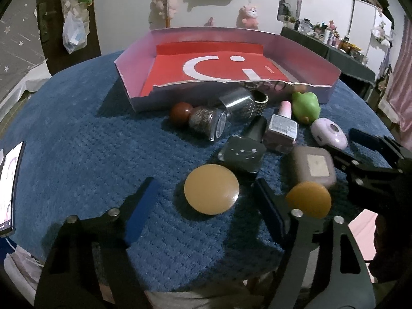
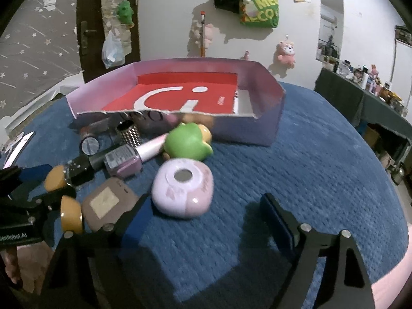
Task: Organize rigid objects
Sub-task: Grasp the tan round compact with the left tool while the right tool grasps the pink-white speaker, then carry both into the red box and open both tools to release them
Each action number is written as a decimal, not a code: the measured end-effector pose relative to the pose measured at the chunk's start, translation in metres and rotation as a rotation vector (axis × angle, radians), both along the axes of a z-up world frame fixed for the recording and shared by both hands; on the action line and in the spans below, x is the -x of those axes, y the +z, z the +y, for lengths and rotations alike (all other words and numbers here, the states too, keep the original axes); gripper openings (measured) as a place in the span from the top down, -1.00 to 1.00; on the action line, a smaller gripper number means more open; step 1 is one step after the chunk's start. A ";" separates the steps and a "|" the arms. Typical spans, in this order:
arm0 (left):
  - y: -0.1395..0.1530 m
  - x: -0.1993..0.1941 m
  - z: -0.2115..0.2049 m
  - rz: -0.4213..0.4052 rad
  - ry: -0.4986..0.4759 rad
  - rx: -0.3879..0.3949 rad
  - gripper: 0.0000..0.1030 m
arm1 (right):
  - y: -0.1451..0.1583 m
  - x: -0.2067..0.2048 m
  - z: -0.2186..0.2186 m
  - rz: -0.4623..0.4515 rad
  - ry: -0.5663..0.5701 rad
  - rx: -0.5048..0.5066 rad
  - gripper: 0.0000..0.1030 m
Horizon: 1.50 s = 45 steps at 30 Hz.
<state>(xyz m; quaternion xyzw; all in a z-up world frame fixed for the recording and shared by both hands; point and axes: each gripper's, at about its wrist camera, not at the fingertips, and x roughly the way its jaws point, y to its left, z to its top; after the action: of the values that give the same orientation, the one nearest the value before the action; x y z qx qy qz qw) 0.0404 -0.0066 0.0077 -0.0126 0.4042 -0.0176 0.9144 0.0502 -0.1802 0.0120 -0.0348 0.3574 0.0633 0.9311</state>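
A shallow pink box with a red floor (image 1: 319,59) (image 2: 267,126) stands at the back of the blue table. In front of it lie several small objects. My left gripper (image 1: 206,206) is open, its fingers on either side of a tan round disc (image 1: 211,189), just behind it. A second tan disc (image 1: 308,199) lies right of it. My right gripper (image 2: 203,219) is open just behind a lilac round case (image 2: 182,189) (image 1: 329,134). A brownish square case (image 2: 109,204) (image 1: 314,167), a pink nail polish bottle (image 2: 134,158), a black bottle (image 1: 244,152) and a green toy (image 2: 189,141) lie nearby.
A glitter bottle with a brown ball cap (image 1: 198,119), a silver cap (image 1: 238,101) and a studded ring (image 1: 257,104) lie against the box front. A phone (image 1: 9,185) lies at the left table edge. Bare blue cloth (image 2: 322,167) spreads to the right.
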 end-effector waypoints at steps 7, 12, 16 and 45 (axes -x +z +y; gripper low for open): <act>0.004 0.000 0.001 0.008 -0.028 0.010 0.31 | 0.002 -0.017 0.003 0.046 0.049 -0.089 -0.06; 0.005 0.002 0.005 0.011 -0.032 0.031 0.31 | 0.005 -0.017 0.002 0.056 0.051 -0.114 0.00; 0.011 0.004 0.004 -0.001 -0.038 0.024 0.31 | 0.010 -0.014 0.000 0.051 0.054 -0.136 0.00; 0.091 -0.058 0.013 -0.168 -0.063 0.027 0.31 | 0.083 -0.056 0.012 -0.035 0.116 -0.158 0.01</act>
<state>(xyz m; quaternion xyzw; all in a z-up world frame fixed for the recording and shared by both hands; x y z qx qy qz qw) 0.0982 0.0061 0.0985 -0.0106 0.3261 -0.0526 0.9438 0.1062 -0.1682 0.0945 0.0170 0.3322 0.1444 0.9319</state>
